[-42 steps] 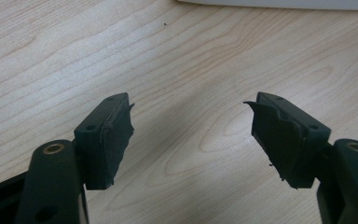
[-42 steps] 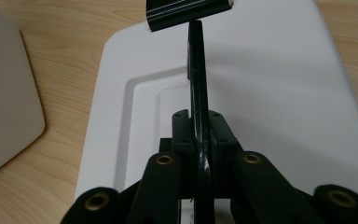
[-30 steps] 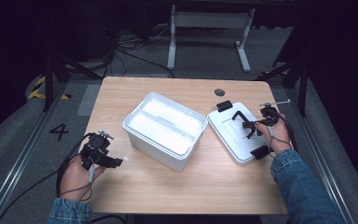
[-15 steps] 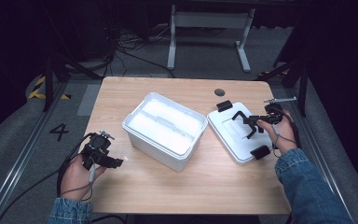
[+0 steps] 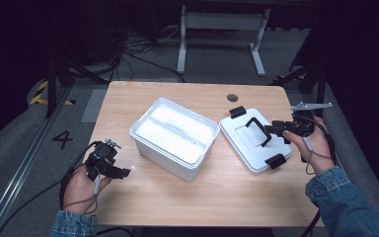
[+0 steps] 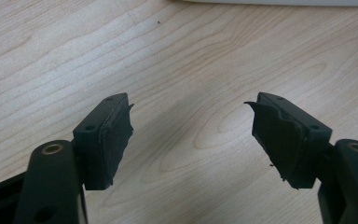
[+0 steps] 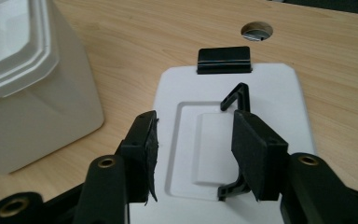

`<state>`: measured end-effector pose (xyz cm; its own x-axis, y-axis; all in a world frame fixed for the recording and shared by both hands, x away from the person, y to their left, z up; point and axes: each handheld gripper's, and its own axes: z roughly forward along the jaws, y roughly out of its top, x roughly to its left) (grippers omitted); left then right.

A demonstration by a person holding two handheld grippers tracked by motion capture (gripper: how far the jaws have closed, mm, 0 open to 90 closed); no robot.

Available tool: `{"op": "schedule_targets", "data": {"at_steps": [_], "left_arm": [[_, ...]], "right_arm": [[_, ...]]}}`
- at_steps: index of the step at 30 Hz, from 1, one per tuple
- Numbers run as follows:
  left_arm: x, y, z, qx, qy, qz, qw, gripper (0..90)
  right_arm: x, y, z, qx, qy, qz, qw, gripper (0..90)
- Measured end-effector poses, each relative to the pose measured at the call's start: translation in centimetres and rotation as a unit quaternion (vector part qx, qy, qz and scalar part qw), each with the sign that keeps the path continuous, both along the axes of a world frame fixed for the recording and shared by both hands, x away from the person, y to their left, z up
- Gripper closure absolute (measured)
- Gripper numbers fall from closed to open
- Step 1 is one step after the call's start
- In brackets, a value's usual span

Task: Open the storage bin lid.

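High view: open white bin mid-table, lid right of it; both grippers' jaws apart.

Dim room — grey floor, white metal stand behind.

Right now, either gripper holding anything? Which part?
Nothing held. Right gripper is open over the white plastic lid, beside its raised black handle. Left gripper is open above the bare wooden table.

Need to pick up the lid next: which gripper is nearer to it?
Right. The right gripper is over the lid, by its handle; the left gripper is beyond the box.
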<state>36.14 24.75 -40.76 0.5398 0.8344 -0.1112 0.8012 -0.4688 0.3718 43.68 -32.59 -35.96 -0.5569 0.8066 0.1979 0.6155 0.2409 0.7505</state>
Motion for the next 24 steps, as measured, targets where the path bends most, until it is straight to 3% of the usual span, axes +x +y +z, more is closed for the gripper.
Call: {"op": "schedule_targets", "data": {"at_steps": [5, 10, 16, 24], "left_arm": [[0.0, -0.3, -0.2, 0.001, 0.004, -0.001, 1.0000, 28.7], [-0.1, -0.3, -0.2, 0.001, 0.003, -0.003, 1.0000, 28.7], [0.0, -0.4, -0.2, 0.003, 0.002, -0.006, 1.0000, 28.7], [0.1, -0.4, -0.2, 0.003, 0.006, -0.004, 1.0000, 28.7]], "right_arm": [[-2.5, -0.4, 0.5, -0.016, -0.010, 0.017, 0.9997, 48.7], [-4.7, -1.2, 0.4, -0.026, -0.011, 0.017, 0.9995, 47.8], [-7.3, -2.5, -0.9, -0.027, -0.004, 0.018, 0.9995, 47.2], [-8.9, -3.8, -2.7, -0.037, 0.013, 0.015, 0.9991, 47.0]]}}
